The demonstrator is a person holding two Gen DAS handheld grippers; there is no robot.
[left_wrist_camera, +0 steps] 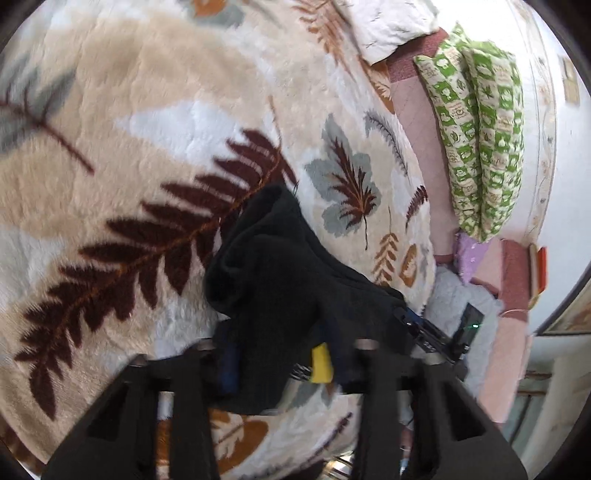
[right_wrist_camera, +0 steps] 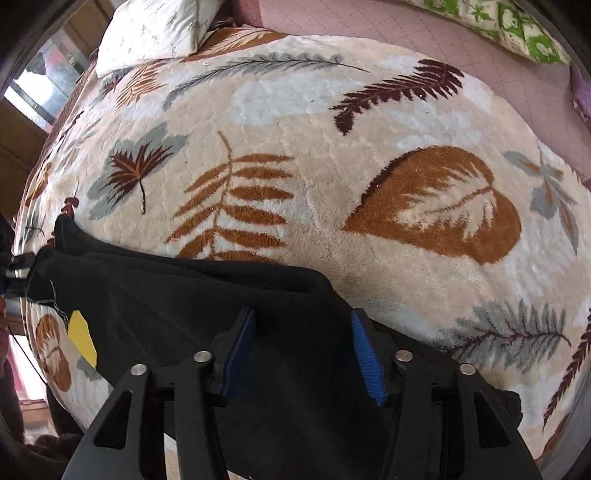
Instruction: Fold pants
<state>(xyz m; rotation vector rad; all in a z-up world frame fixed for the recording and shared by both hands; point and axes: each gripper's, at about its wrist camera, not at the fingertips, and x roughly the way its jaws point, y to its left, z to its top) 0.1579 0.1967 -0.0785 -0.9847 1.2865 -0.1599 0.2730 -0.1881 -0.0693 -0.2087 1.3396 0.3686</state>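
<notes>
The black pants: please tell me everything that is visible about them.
The black pants look like soft, matte fleece. They are bunched and draped in folds over the cream leaf-patterned plush blanket. The left gripper is shut on one end. The right gripper is open, its blue pads astride the other end.

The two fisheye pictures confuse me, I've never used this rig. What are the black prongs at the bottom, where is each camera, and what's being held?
No robot arm here: a person holds a two-finger gripper in each hand, with a camera on each looking along its fingers. The prongs are those fingers.

Left wrist view: the left gripper is draped in the black pants; the cloth hides whether it is clamped.

Right wrist view: the right gripper stands open, its blue pads apart with the pants lying between them.

Underneath is a leaf-patterned blanket on a bed, with a white pillow and green patterned cushions.
</notes>
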